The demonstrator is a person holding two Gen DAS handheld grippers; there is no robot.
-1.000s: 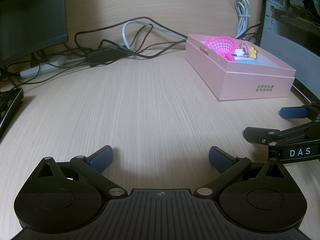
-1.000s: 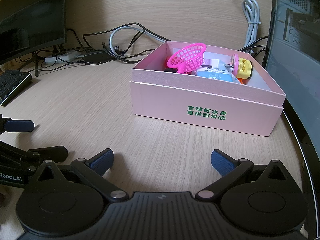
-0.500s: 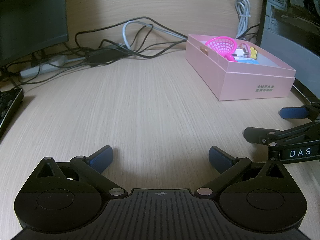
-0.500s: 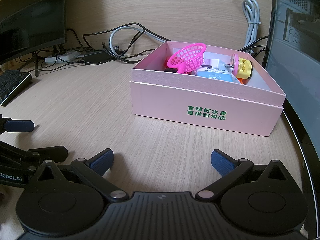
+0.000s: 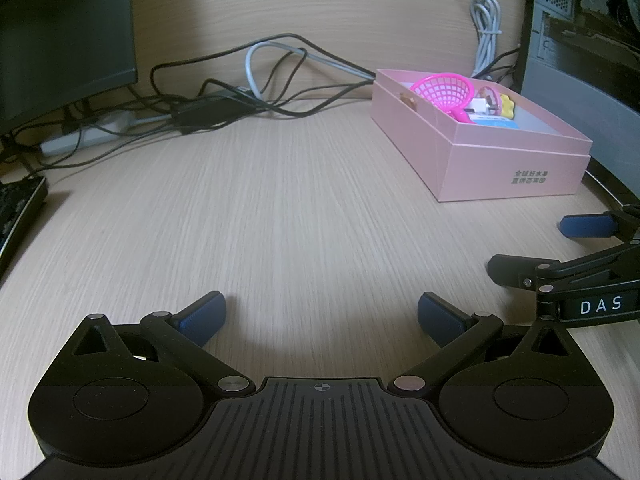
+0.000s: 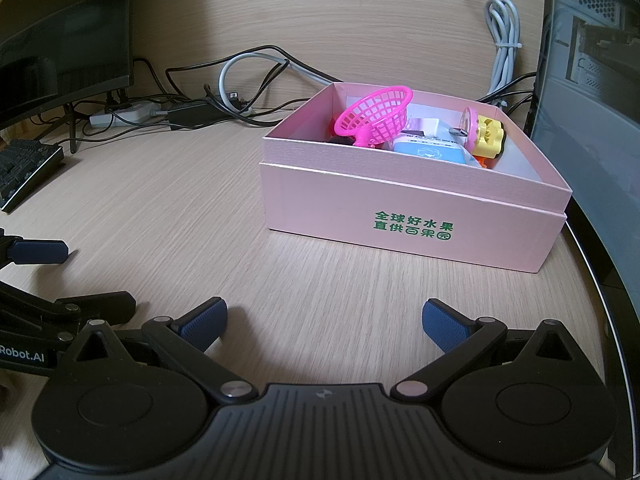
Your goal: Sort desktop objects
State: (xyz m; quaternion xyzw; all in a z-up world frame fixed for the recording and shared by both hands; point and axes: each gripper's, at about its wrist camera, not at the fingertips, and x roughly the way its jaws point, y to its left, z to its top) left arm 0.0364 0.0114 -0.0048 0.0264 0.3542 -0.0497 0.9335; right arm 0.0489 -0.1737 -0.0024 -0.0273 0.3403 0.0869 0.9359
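A pink cardboard box (image 6: 400, 216) (image 5: 500, 160) with green lettering stands on the wooden desk. Inside it lie a pink plastic basket (image 6: 376, 118) (image 5: 442, 90), a light blue packet (image 6: 430, 152), a yellow toy block (image 6: 488, 134) and other small items. My right gripper (image 6: 323, 322) is open and empty, low over the desk just in front of the box. My left gripper (image 5: 322, 316) is also open and empty, to the left of the right one, which shows at that view's right edge (image 5: 576, 248).
A tangle of cables (image 5: 248, 88) and a power strip (image 6: 124, 116) lie along the back wall. A monitor (image 5: 60, 32) and a keyboard (image 6: 24, 168) stand at the left. A computer case (image 6: 592, 80) rises right beside the box.
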